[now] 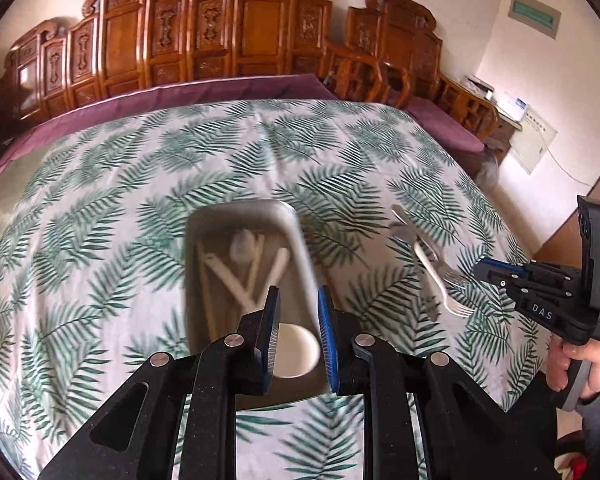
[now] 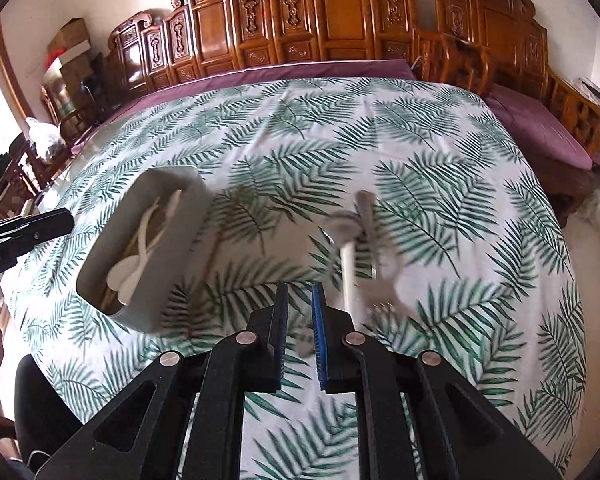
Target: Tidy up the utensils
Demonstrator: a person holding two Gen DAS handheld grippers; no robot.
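White walls (image 1: 496, 12), carved wooden bench backs (image 2: 340, 20) along the far wall, purple cushions (image 2: 540, 128) on the seats, leaf-print tablecloth (image 1: 140, 184), stacked boxes (image 2: 70, 46) in left corner, daylight from left

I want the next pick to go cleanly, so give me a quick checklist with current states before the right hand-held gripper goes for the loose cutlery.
1. Right hand-held gripper empty, jaws apart: ok.
2. Left hand-held gripper empty, above the bin: ok.
3. Grey bin upright, with room: ok.
4. Loose forks and spoons lie apart: not ok, overlapping.
5. Which piece lies on top: cannot tell, blurred.
6. Leaf-print tablecloth flat around the pile: ok.
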